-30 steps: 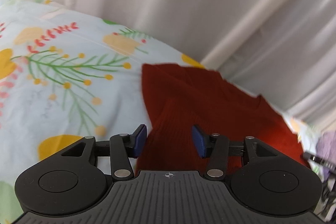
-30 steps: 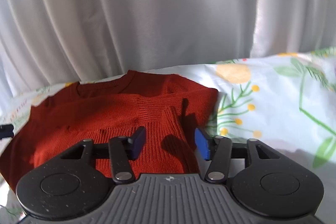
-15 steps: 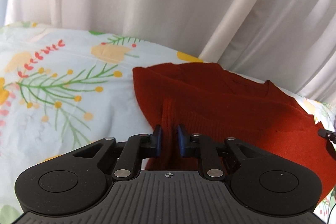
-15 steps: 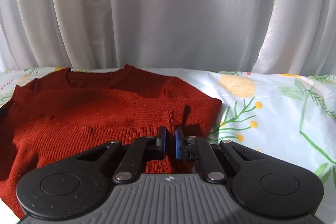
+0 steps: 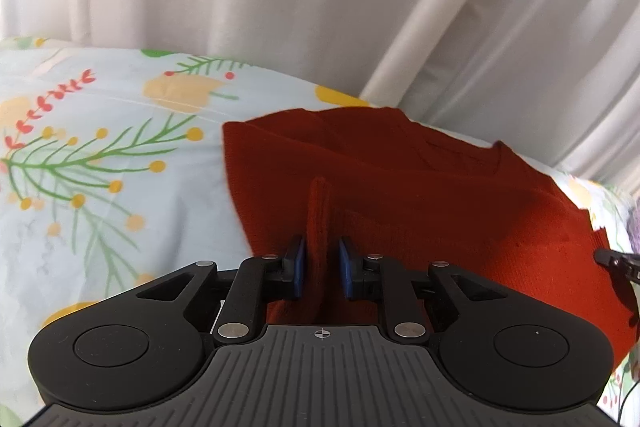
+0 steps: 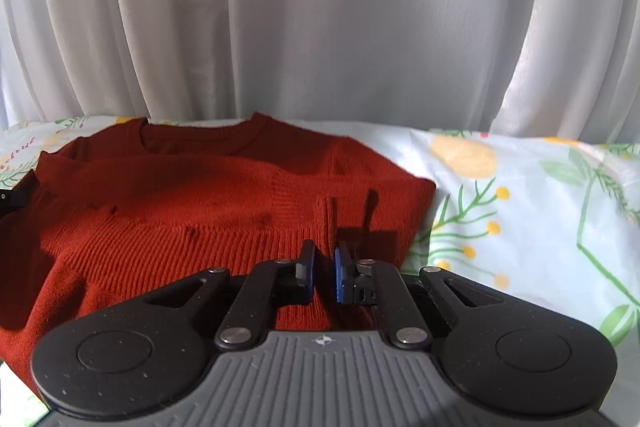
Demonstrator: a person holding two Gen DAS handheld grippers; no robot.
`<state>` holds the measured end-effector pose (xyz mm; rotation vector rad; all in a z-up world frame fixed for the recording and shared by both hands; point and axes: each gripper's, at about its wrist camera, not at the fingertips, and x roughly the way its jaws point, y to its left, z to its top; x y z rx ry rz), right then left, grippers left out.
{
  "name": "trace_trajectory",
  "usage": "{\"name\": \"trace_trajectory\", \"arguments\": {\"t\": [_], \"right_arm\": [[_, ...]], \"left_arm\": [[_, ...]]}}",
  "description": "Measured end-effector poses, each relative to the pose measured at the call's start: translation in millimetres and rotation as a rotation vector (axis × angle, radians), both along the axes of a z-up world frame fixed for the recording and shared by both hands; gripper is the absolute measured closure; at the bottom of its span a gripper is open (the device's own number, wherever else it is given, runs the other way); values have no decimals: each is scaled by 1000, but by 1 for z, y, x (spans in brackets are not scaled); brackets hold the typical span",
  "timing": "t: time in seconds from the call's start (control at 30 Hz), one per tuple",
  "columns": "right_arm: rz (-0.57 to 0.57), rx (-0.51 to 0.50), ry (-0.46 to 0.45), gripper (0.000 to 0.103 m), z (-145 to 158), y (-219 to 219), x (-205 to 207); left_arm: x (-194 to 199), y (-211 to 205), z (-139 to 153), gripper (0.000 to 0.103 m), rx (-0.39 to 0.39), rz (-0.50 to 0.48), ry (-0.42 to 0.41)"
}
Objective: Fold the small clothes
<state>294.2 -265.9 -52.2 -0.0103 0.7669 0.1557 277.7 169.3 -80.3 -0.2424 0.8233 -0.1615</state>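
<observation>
A red knitted sweater (image 5: 420, 195) lies on a floral sheet (image 5: 100, 167), neckline toward the curtain. My left gripper (image 5: 323, 269) is shut on a pinched ridge of the sweater's ribbed hem near its left side. In the right wrist view the sweater (image 6: 180, 195) fills the left half, and my right gripper (image 6: 325, 271) is shut on a fold of the hem near its right side. The other gripper's tip shows at the edge of each view, in the left wrist view (image 5: 618, 259) and in the right wrist view (image 6: 8, 197).
White curtains (image 6: 320, 19) hang close behind the far edge of the sheet. The floral sheet (image 6: 520, 219) stretches to the right of the sweater. A bit of purple cloth (image 5: 634, 227) shows at the far right of the left wrist view.
Both grippers went from open to shut on the sweater's hem. The pinched folds now stand up between the pads and the views have shifted slightly.
</observation>
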Motion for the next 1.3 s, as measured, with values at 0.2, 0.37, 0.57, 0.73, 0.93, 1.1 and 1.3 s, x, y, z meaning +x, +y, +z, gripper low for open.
{"name": "trace_trajectory", "arguments": {"t": [0.2,0.37,0.57,0.73,0.93,1.1,1.3], "right_arm": [[-2,-45,-13,96,-2,5,-2],[-6,-88,-118,98,26,11,-18],[-48,-48,-283,98,79,6,-26],[-75,-48,-345,98,99,9,-2],[-126,-63,-349,98,102,18,41],[-171,-81,-311,98,88,23,73],[-198,-123,-265,98,59,29,96]], "left_arm": [[5,-2,2,96,2,10,3],[-8,6,41,96,1,8,-115],[-11,19,110,96,-20,47,-283],[11,16,134,96,18,66,-340],[54,6,127,96,53,84,-337],[84,3,104,96,75,136,-288],[106,-7,72,96,151,148,-247]]}}
